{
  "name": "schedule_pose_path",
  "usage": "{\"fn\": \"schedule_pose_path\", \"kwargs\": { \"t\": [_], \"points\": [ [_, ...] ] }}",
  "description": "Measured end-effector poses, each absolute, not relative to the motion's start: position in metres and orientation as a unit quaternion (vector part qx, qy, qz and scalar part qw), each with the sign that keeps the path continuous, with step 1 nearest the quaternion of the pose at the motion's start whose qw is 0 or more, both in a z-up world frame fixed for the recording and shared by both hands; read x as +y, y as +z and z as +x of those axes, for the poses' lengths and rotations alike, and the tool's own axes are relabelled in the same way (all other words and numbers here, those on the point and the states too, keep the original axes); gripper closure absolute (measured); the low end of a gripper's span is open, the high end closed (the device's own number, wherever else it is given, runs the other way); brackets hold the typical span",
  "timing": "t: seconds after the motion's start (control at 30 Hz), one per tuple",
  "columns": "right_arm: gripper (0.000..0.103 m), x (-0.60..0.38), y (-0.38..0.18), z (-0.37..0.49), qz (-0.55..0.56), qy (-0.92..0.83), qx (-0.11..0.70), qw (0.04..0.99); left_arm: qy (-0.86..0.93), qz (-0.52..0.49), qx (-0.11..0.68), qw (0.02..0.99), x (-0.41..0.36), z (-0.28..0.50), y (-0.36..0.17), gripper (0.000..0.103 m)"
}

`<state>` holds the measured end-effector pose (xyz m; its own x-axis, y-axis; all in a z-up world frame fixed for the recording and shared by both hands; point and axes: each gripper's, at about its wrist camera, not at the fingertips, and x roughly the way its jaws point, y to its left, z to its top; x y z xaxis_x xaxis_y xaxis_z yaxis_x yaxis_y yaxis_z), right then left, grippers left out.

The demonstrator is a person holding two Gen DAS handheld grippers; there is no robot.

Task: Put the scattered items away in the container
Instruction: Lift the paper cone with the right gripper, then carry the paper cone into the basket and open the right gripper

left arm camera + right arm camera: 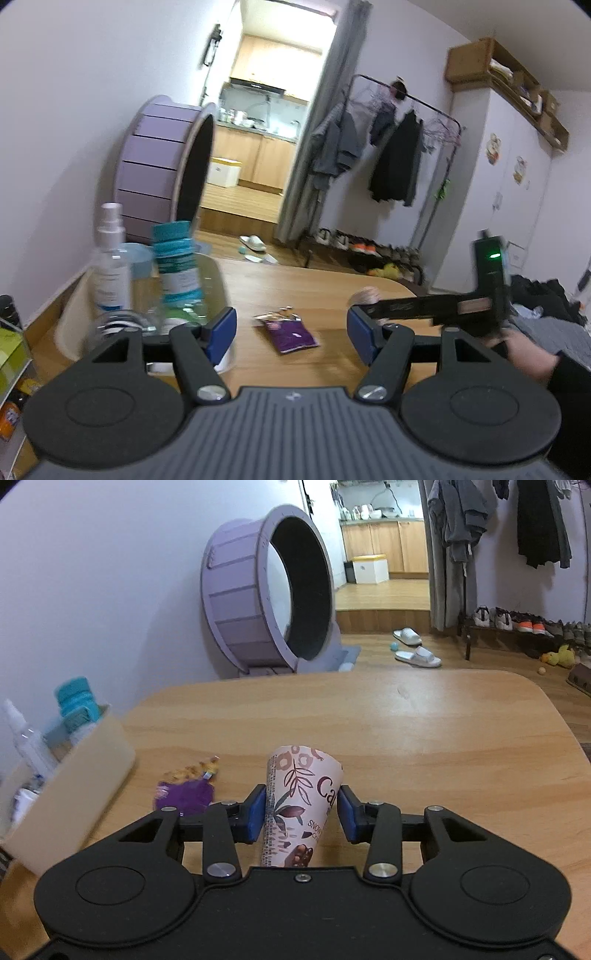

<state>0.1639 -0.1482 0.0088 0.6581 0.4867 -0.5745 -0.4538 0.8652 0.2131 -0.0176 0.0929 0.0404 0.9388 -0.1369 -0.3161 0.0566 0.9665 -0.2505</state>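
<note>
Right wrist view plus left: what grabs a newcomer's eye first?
The pink paper cone wrapper with brown leaf print sits between the right gripper pads, dead centre, over the wooden table. Left of it lies a torn purple foil packet, and beyond that the cream plastic container holding bottles. Behind the table stands a large lilac exercise wheel.

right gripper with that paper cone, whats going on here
A person holding a gripper in each hand is tidying a wooden table. The right gripper has its blue pads around a patterned paper cone. The left gripper is open and empty. A cream container on the left already holds a spray bottle and a teal-capped bottle. A purple wrapper lies loose on the table.
</note>
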Motion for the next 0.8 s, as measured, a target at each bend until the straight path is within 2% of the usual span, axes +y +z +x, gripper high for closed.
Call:
{"fn": "schedule_pose_path", "kwargs": {
  "t": [0.4,0.63,0.8],
  "points": [
    [0.063,-0.092,0.076,0.117,0.037,0.39,0.271,0.879,-0.003,-0.153,0.136,0.979,0.137,-0.061,0.048,0.038],
    [0.063,-0.033,0.086,0.126,0.015,0.441,0.272,0.856,-0.002,-0.158,0.124,0.98,0.144,-0.067,0.055,0.038],
    [0.062,0.006,0.074,0.139,-0.002,0.457,0.289,0.841,0.002,-0.165,0.117,0.979,0.149,-0.067,0.059,0.038]
  ]
}}
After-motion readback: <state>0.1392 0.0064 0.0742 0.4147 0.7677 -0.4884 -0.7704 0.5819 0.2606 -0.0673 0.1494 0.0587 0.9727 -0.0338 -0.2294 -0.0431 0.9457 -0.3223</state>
